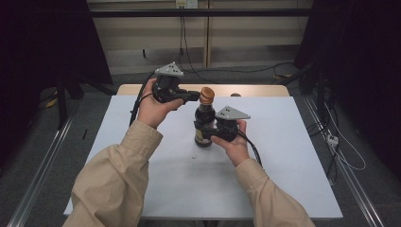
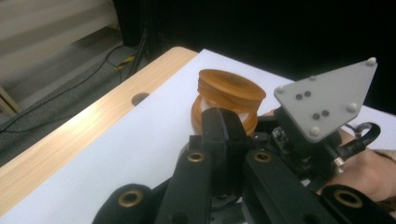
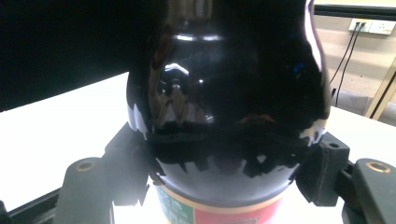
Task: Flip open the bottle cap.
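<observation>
So, one dark glass bottle (image 1: 204, 126) is standing upright near the middle of the surface (image 1: 283, 156), which has a smooth white sheet over it with a strip of pale wood showing along the far edge. The bottle is glossy, nearly black and bulbous at the shoulder, and the right gripper view catches reflections all over it. Low on its body there's a label (image 3: 219, 215) with green and red parts and a tan band on top. On top sits one amber-brown plastic cap (image 1: 206, 95), round and ridged in stacked rings, kind of translucent from the left gripper view.

Two grippers here, one in each hand, both matte black with a grey three-cornered plate on top. The right gripper (image 1: 209, 131) has its jaws clamped around the bottle's belly, one pad on each side, pressing on the glass. The left gripper (image 1: 195, 96) is held level at cap height; its jaws are fully closed together with nothing between them, and the tip sits right up against the side of the cap, though I can't tell for sure if it actually touches.

The person's two sleeves (image 1: 118, 179) are a beige woven fabric. Also one small round hole (image 2: 140, 98) in the wooden strip, plus a couple of tiny specks on the sheet in front of the bottle.
</observation>
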